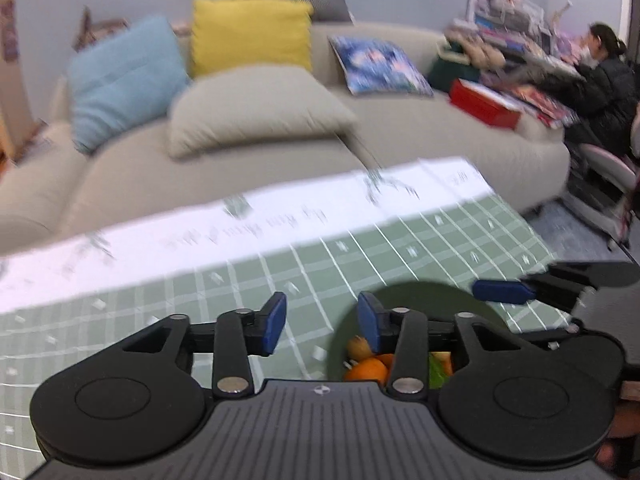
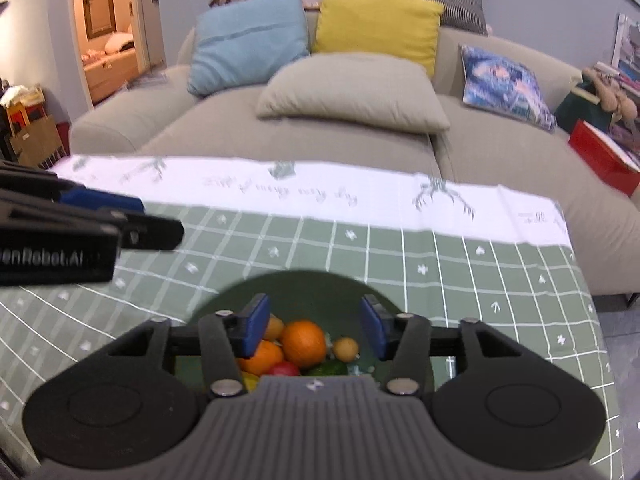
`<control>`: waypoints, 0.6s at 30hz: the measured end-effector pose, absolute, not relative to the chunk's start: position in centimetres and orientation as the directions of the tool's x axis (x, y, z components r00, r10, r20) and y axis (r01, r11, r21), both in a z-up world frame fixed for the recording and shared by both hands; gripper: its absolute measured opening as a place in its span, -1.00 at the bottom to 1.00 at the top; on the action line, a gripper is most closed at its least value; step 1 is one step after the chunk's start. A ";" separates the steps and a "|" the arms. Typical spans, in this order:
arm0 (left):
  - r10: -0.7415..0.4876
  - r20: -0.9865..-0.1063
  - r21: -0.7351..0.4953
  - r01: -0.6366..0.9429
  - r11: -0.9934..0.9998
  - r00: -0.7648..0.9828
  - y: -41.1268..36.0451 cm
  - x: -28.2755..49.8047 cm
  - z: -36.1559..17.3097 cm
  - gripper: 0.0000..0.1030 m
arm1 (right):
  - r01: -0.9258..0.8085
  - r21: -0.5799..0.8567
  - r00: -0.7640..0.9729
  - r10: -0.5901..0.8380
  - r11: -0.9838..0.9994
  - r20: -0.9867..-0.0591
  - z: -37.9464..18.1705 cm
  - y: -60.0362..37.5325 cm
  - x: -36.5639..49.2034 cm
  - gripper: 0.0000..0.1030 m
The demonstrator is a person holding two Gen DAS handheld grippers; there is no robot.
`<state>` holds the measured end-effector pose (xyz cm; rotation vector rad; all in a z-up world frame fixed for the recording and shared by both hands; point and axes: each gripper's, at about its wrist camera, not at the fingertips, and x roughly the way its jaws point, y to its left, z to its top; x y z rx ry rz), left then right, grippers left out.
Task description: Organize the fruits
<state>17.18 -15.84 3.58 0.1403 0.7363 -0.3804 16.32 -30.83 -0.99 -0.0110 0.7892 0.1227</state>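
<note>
A dark green bowl (image 2: 304, 284) sits on the green checked tablecloth (image 2: 480, 280). It holds several fruits: a large orange (image 2: 303, 340), a second orange (image 2: 262, 358), a small yellow fruit (image 2: 346, 349), a red fruit (image 2: 284, 369) and something green (image 2: 330, 368). My right gripper (image 2: 316, 330) is open and empty, hovering over the bowl. My left gripper (image 1: 322, 322) is open and empty, above the cloth at the bowl's (image 1: 420, 296) left rim, with oranges (image 1: 366, 370) seen below it. Each gripper shows at the edge of the other's view.
A beige sofa (image 2: 360, 140) stands behind the table with blue (image 2: 248, 40), yellow (image 2: 376, 20), beige (image 2: 352, 96) and patterned (image 2: 504, 80) cushions. A red box (image 2: 604, 156) lies at its right end. A seated person (image 1: 604, 76) is at the far right.
</note>
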 end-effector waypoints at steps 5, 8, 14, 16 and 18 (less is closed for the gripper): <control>-0.259 -0.578 0.018 0.329 0.944 0.774 -13.7 14.4 7.1 0.55 | -0.126 0.034 0.735 0.116 0.991 -0.668 2.5 -29.1 13.9 0.35; -0.225 -0.517 0.061 0.298 0.953 0.826 -12.7 12.5 8.5 0.76 | -0.127 0.042 0.759 0.125 0.991 -0.639 4.3 -28.0 12.0 0.52; -0.143 -0.433 0.135 0.221 0.966 0.890 -10.7 8.8 9.5 0.98 | -0.129 0.066 0.798 0.143 0.989 -0.585 6.4 -25.5 7.7 0.77; -0.122 -0.424 0.139 0.197 0.970 0.897 -9.9 7.8 9.6 0.98 | -0.125 0.073 0.807 0.144 0.989 -0.572 6.9 -24.7 6.2 0.79; -0.105 -0.417 0.132 0.174 0.976 0.903 -9.0 6.8 9.6 0.98 | -0.110 0.077 0.815 0.135 0.991 -0.563 7.2 -24.1 4.9 0.85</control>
